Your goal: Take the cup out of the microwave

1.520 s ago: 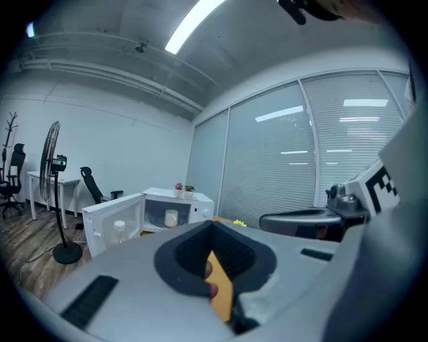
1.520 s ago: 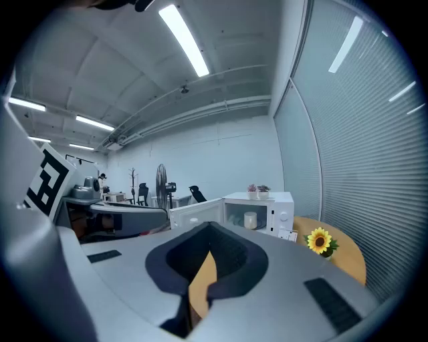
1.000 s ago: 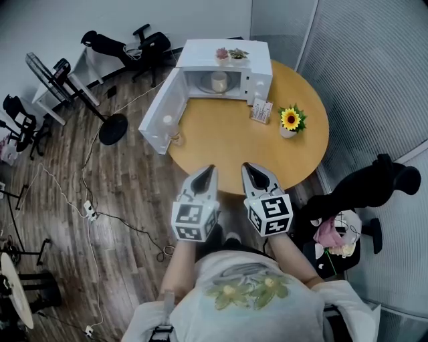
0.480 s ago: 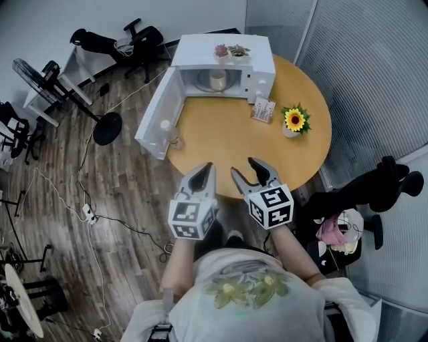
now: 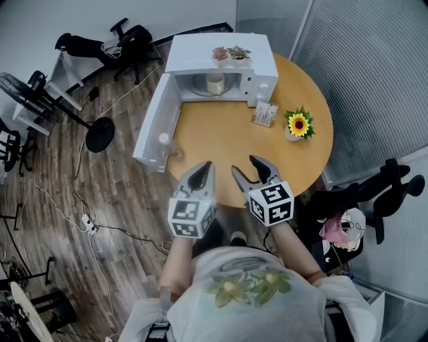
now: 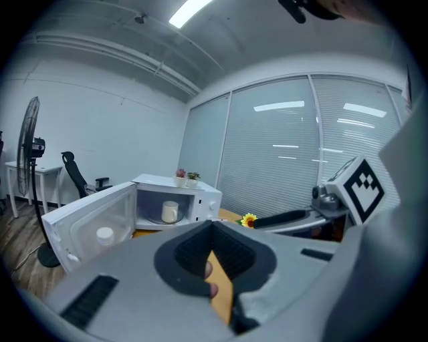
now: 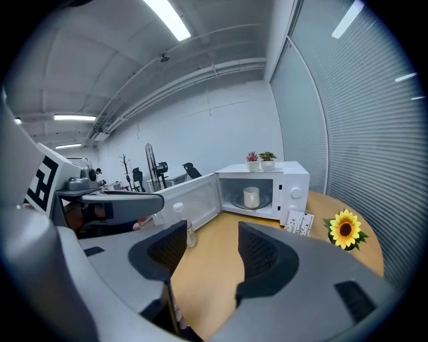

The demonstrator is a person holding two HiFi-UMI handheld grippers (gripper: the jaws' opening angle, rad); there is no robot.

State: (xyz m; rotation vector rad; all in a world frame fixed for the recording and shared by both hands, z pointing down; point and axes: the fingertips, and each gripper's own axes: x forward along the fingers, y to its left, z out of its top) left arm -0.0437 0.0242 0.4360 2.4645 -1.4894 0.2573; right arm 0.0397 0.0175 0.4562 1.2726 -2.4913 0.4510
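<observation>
Cup (image 5: 215, 83) inside open microwave (image 5: 194, 53), left gripper (image 5: 206, 167) jaws together, right gripper (image 5: 246, 165) jaws just opening, empty.

Grey left claw (image 5: 206, 167) and right claw (image 5: 244, 165) bear marker cubes (image 5: 190, 219); floral shirt (image 5: 247, 290).

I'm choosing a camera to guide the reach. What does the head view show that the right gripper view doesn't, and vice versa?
Only the head view: the wooden floor, the person's shirt, and the right gripper from above, marker cube included. Only the right gripper view: the ceiling lights, and a look along its own jaws, which have just been opening, nothing between them. Both: the open microwave with the cup inside, the sunflower and the round table.
</observation>
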